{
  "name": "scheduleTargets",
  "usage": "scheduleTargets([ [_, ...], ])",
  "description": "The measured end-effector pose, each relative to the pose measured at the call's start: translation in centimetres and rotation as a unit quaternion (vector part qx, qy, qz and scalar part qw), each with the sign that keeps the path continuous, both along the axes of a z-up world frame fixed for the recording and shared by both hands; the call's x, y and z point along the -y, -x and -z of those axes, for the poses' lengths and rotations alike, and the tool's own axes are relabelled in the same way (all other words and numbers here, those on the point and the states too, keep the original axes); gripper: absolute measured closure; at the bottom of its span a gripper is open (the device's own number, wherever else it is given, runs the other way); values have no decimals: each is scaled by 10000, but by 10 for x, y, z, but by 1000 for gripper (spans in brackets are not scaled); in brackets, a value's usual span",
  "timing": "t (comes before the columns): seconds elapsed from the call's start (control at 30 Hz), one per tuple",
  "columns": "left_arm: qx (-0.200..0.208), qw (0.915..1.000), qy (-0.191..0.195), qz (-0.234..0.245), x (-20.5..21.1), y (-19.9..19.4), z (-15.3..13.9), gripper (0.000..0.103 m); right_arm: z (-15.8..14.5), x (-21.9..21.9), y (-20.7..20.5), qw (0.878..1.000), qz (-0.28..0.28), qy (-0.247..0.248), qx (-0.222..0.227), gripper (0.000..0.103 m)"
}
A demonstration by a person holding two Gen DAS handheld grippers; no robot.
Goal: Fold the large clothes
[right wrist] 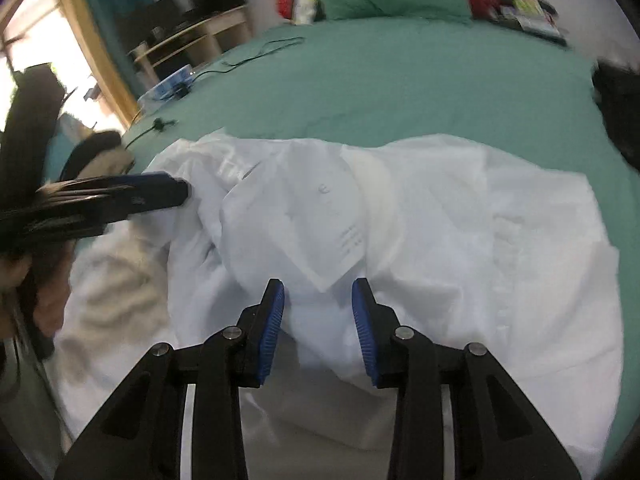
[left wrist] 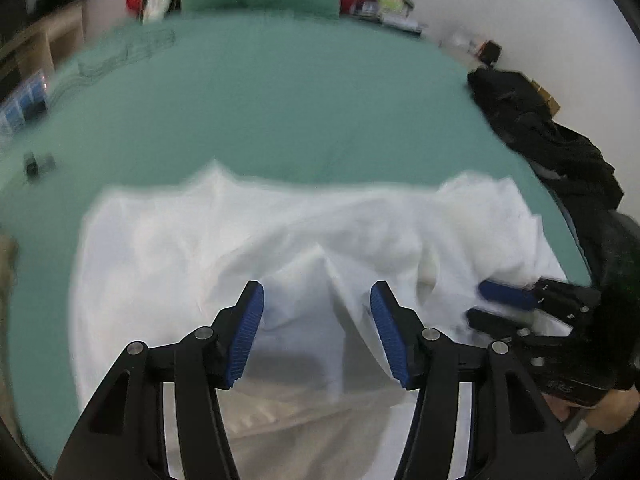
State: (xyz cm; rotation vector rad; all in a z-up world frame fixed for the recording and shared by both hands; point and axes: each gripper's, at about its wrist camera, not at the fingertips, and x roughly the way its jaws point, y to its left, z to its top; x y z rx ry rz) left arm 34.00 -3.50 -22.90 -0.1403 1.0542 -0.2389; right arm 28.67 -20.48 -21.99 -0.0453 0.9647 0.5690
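Both claws stand apart over the white shirt (right wrist: 400,220) (rumpled): left claw (left wrist: 317,332) wider, right claw (right wrist: 318,330) narrower, neither clamping it.

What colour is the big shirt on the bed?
White. The shirt shows best in the right wrist view, on the green bed.
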Motion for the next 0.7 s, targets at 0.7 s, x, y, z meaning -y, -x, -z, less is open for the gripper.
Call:
scheduleTargets([
  [0.7,859,9821,-295,-1653,-114,209,-54,44,-43,113,103,9899,1242,407,550,60],
])
